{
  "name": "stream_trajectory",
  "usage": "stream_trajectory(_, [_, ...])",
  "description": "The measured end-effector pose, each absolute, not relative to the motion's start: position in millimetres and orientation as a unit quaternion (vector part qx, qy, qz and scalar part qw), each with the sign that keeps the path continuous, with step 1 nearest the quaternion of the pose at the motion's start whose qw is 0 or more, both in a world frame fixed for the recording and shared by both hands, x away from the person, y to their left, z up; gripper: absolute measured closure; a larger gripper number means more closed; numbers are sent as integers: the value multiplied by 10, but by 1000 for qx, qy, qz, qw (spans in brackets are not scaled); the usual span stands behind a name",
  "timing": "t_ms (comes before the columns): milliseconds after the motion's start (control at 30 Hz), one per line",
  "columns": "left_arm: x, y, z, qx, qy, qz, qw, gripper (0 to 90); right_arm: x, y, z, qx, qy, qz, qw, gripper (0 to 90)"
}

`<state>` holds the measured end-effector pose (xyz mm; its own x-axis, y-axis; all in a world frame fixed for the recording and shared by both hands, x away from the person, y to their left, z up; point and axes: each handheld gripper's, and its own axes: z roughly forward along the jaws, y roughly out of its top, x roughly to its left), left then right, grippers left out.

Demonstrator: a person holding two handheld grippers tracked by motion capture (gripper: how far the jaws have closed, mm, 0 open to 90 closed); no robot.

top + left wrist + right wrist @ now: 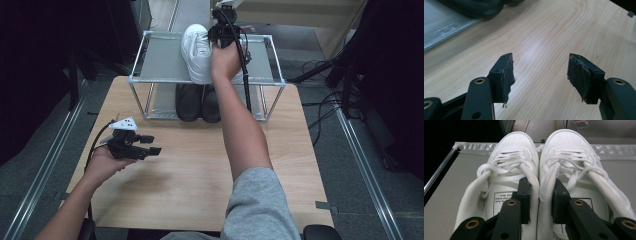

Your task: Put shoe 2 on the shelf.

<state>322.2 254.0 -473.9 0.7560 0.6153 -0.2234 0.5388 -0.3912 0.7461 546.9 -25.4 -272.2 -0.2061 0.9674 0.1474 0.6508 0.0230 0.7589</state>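
On the rack's (150, 57) top shelf we had the white shoes (536, 170) side by side, toes pointing away. Our right gripper (540, 197) stood at their heels with one jaw inside each shoe, the two touching inner collars between the pads; we could not tell whether the pads pressed them. Black shoes (197, 102) sat on the shelf below. Our left gripper (540, 77) hung low over the bare wooden surface (200, 165), jaws spread wide and grasping nothing.

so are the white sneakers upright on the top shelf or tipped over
Upright: the white sneakers sit side by side, soles down, openings facing up, on the rack's top shelf.
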Motion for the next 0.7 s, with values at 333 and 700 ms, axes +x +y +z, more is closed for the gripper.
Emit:
stream_trajectory(333, [3236, 2497, -4755, 837, 346, 41, 421, 382, 5395, -352, -2681, 567, 697, 389, 203, 543])
stream_trajectory(700, [3259, 2430, -4767, 841, 345, 38, 416, 382, 5081, -628, -2536, 519, 720, 423, 181, 564])
